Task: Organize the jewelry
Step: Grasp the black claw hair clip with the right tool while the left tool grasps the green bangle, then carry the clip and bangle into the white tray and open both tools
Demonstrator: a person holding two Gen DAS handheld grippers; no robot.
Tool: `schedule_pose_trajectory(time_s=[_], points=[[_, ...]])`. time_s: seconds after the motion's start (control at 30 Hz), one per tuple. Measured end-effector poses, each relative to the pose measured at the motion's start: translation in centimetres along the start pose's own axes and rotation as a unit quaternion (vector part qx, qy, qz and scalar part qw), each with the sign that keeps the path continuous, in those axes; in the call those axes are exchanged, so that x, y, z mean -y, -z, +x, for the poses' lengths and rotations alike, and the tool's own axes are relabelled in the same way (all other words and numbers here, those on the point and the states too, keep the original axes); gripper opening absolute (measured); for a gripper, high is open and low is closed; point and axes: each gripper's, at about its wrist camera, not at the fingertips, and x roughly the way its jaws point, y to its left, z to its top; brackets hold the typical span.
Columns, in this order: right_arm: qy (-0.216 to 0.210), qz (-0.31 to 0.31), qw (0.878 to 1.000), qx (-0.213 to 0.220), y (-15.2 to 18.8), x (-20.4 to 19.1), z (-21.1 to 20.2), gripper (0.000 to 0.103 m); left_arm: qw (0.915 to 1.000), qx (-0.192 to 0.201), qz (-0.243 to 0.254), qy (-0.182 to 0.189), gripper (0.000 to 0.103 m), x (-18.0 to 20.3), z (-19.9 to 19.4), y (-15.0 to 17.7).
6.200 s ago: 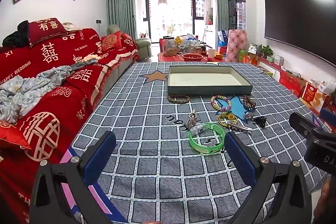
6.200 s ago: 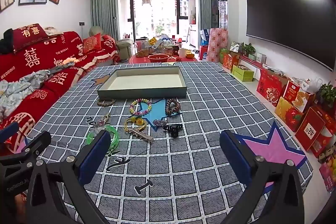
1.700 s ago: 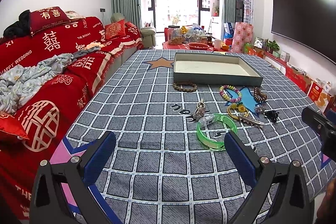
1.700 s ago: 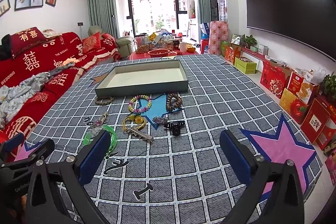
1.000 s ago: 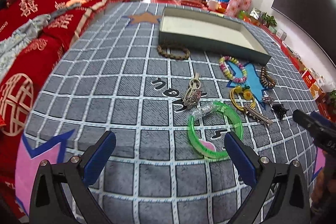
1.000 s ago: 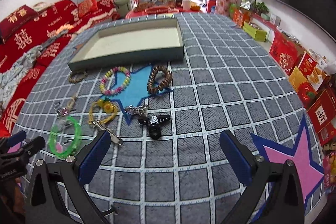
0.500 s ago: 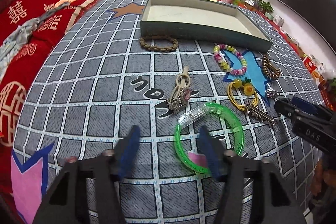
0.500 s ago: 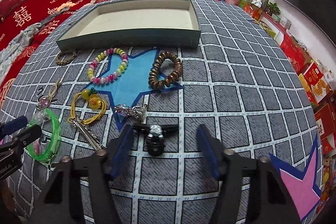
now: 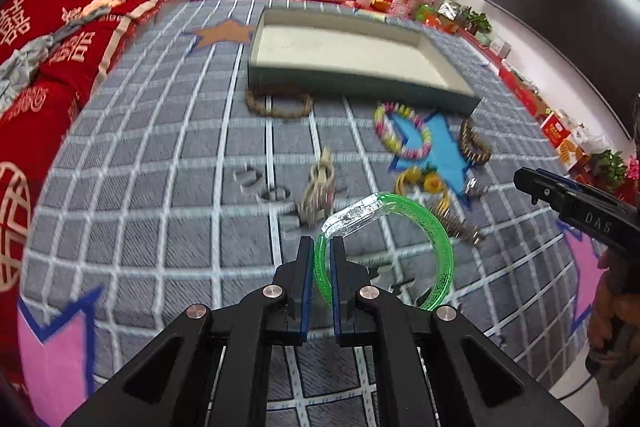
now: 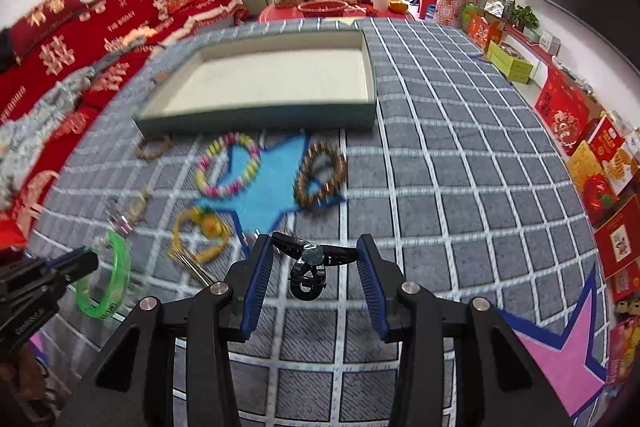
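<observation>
Bangle point(image 9: 436, 227) pinched in closing left tool point(image 9: 319, 259), apparently.

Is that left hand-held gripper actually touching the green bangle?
Touching. The left wrist view shows the left hand-held gripper closing, both pads against the green bangle.

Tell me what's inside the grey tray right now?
Nothing visible: the tray shows only its bare cream floor in both views. Its near wall hides a thin strip of floor behind it, so that strip cannot be checked.
</observation>
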Motion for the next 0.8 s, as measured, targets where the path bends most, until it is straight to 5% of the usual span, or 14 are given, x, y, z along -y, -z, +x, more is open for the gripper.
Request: schedule_pose_trajectory(time_s=[0.37,0.63,0.8], points=[[-0.055,0.013,0.998,0.014,-10.5,-0.2,1.2,0.047,0.999,0.034,0.024,0.019,0.021,-0.2,-0.7,-11.4],[-0.063,0.033,0.997,-0.001,-17.7,0.0,7.9,0.047,0.9982,0.021,0.047,-0.031,0.021,-0.1,8.1,-19.7],[-0.046,0.032,0.998,-0.018,-19.6,0.0,12.5,0.047,0.9975,0.007,0.046,-0.054,0.021,-0.2,12.8,-22.0]])
